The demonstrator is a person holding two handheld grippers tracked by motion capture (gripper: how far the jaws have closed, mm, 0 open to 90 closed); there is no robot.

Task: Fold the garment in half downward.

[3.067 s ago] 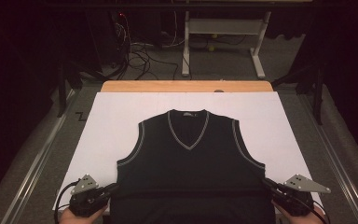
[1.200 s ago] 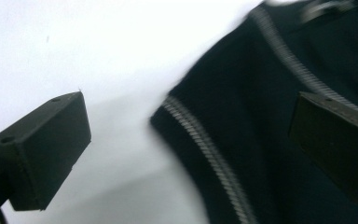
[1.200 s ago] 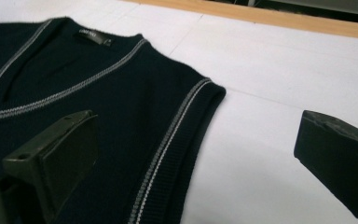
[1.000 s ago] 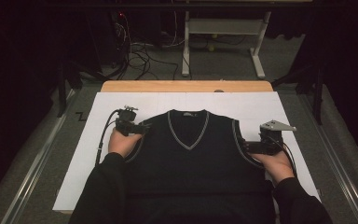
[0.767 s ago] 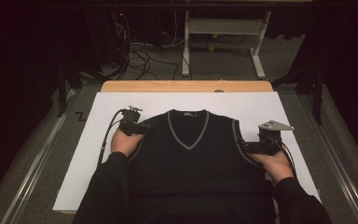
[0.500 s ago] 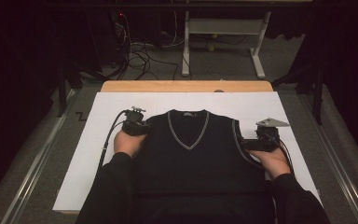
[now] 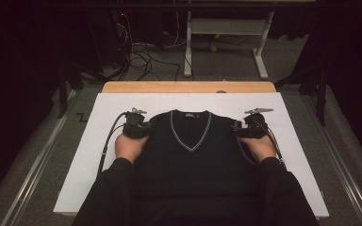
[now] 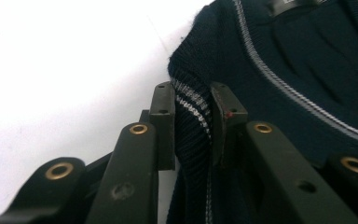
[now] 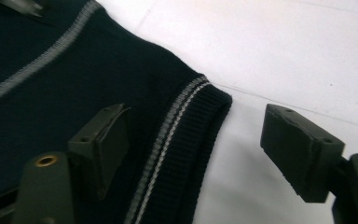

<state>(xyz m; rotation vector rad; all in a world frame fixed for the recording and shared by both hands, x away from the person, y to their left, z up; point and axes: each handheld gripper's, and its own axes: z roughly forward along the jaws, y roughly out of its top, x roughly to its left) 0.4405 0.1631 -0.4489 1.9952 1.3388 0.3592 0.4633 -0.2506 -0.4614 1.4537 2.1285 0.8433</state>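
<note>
The vest (image 7: 191, 150) lies flat on the white sheet (image 7: 89, 141), collar toward the table's far edge. The left gripper (image 8: 192, 123), jaws just closed, pinches the ribbed left shoulder strap (image 8: 191, 105). The right gripper (image 9: 191, 149) straddles the right shoulder strap (image 9: 186, 126), jaws closing but wide, pads clear. Complete the right pinch on the ribbing before lifting; raise both shoulders evenly.

Light from above falls brightly on the white counter (image 7: 99, 141), glaring nearly blank in the left gripper view, while the room beyond it lies dim and the near jaws look softly blurred.
</note>
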